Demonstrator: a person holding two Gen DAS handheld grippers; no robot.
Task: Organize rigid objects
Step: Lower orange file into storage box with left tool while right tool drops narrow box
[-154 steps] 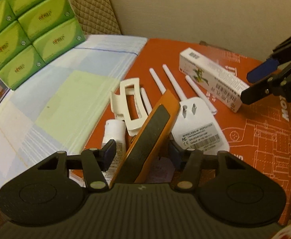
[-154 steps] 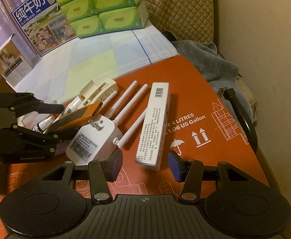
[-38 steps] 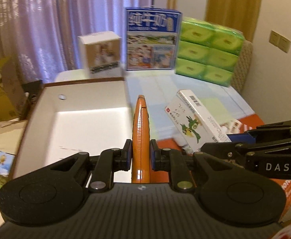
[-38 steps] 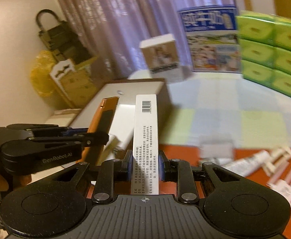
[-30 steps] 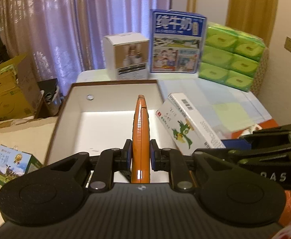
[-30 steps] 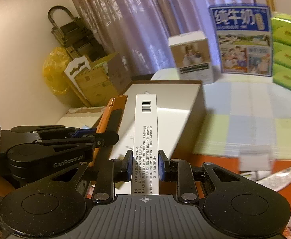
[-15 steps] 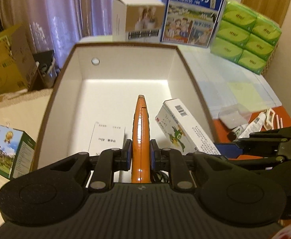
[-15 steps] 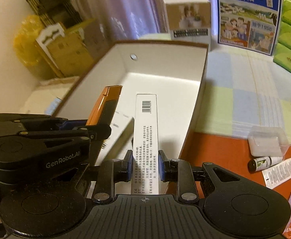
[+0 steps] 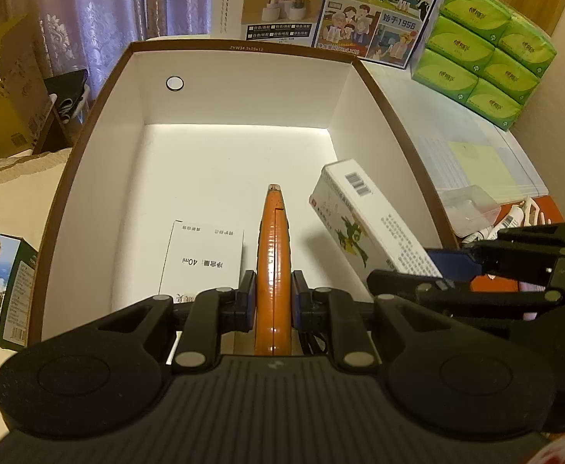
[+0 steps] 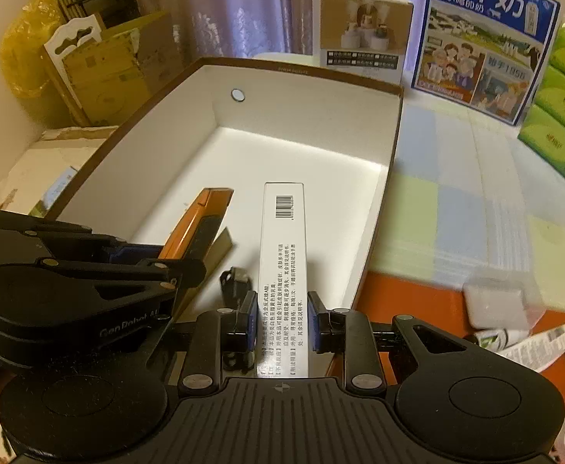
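My left gripper (image 9: 273, 303) is shut on an orange and black flat device (image 9: 273, 247), held edge-up inside the big white box with a brown rim (image 9: 240, 48). My right gripper (image 10: 280, 323) is shut on a long white carton with a barcode (image 10: 282, 255), held over the box's near right part. The carton also shows in the left wrist view (image 9: 363, 220), and the orange device in the right wrist view (image 10: 195, 224). A flat white 40ml carton (image 9: 203, 257) lies on the box floor, left of the orange device. A small black object (image 10: 236, 280) lies in the box near my right fingers.
Behind the box stand a beige product box (image 9: 278, 0), a blue milk carton pack (image 9: 379, 11) and green tissue packs (image 9: 483, 46). On the orange mat at the right lie a clear case (image 10: 495, 303), tubes (image 10: 530, 344) and a small bottle (image 10: 491, 338). Cardboard boxes (image 10: 116, 65) stand at the left.
Both grippers have moved forward and down into the white box with their objects still gripped. The box now fills both views.
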